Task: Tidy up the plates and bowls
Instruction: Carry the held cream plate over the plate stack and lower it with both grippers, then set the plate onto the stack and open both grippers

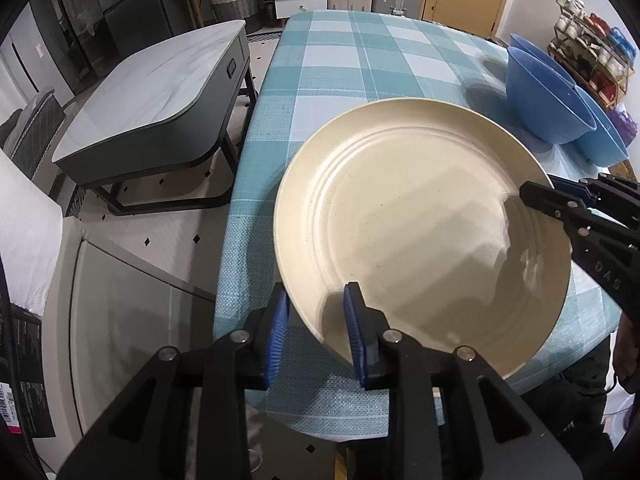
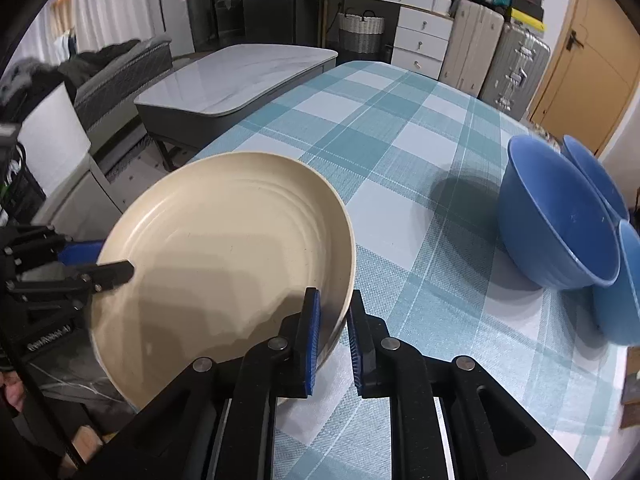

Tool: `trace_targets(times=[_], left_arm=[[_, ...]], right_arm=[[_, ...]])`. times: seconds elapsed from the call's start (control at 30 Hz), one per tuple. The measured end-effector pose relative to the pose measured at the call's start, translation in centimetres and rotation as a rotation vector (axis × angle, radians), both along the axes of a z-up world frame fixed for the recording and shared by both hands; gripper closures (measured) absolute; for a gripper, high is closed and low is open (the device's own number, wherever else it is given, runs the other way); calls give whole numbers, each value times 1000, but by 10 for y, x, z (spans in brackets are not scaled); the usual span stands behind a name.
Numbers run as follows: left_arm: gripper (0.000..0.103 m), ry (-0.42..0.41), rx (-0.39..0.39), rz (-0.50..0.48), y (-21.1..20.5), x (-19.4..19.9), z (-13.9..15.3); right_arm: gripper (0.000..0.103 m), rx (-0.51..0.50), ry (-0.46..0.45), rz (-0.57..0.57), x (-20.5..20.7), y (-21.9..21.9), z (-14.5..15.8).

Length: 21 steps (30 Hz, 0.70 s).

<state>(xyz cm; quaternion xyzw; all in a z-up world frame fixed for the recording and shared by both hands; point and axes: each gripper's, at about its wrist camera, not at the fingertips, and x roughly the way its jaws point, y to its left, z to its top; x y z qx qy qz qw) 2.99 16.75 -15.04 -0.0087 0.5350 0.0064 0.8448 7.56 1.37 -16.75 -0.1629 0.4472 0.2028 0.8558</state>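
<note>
Left wrist view, nearest: the left claw [image 1: 316, 330] stands w/ its two blue-padded fingers on either side of the near rim of the cream plate [image 1: 420, 232]. One finger is outside under the rim, the other inside on the plate surface. A small gap shows between pads and rim, so I cannot tell if it really pinches or is only spread around the rim.

Right wrist view: the right claw [image 2: 334, 340] does the same at the opposite rim of the cream plate [image 2: 224, 264], one pad inside, one outside. The inner pad seems to touch the rim wall, but a firm pinch I cannot tell.

Each claw is seen also from the other camera: the right claw [image 1: 560, 200] at the plate's right rim, the left claw [image 2: 108, 264] at its left rim, one finger over and one under.

The plate is at the near-left corner of the bench [image 1: 340, 60], which has a teal and white checked cloth. The plate looks tilted and a part hangs over the bench edge; whether it rests on the cloth or is lifted, I cannot tell.

Farther, on the right side of the bench, well apart from the plate: the blue bowls [image 2: 560, 216], three approx., close together, partly overlapping.

Beyond the bench, on the left: a low grey table [image 1: 152, 92] w/ marble-like top.
</note>
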Motion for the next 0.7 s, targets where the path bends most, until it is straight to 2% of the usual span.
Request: trace_targets(times=[0.57, 0.7], left_arm=[[78, 10, -49, 3, 4, -4, -6], [78, 6, -47, -3, 4, -5, -3]], right_arm=[[88, -74, 12, 32, 14, 9, -9], [87, -38, 55, 31, 17, 5, -11]])
